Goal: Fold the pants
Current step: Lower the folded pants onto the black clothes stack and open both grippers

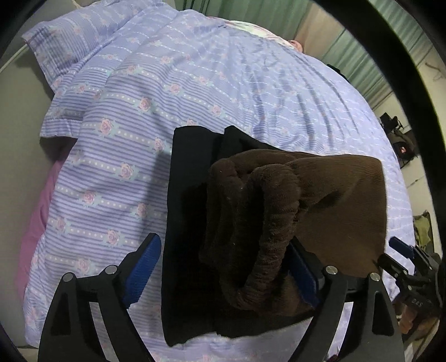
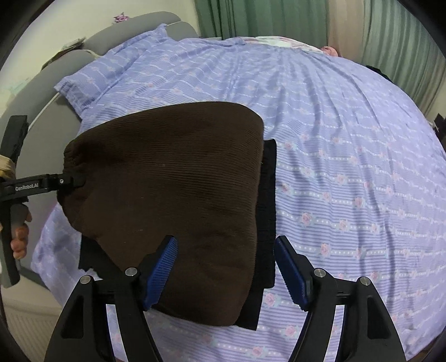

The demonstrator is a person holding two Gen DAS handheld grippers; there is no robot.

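Observation:
Brown ribbed pants (image 2: pixel 172 195) lie folded in a thick bundle on top of a black garment (image 2: pixel 267 206) on the bed. In the left wrist view the pants' bunched waistband (image 1: pixel 267 222) lies between the wide-apart fingers of my left gripper (image 1: pixel 223 267), which is open around the bundle's left end. My right gripper (image 2: pixel 225 267) is open, its blue pads on either side of the bundle's right edge. The left gripper shows in the right wrist view (image 2: pixel 67 181) at the bundle's left edge. The right gripper shows in the left wrist view (image 1: pixel 401 259).
The bed has a lilac floral striped cover (image 2: pixel 348 156) and a matching pillow (image 1: pixel 83 47) at the back left. A grey headboard (image 2: pixel 36 92) stands on the left and green curtains (image 2: pixel 264 16) hang behind. A pink sheet (image 1: pixel 39 217) shows at the bed's left side.

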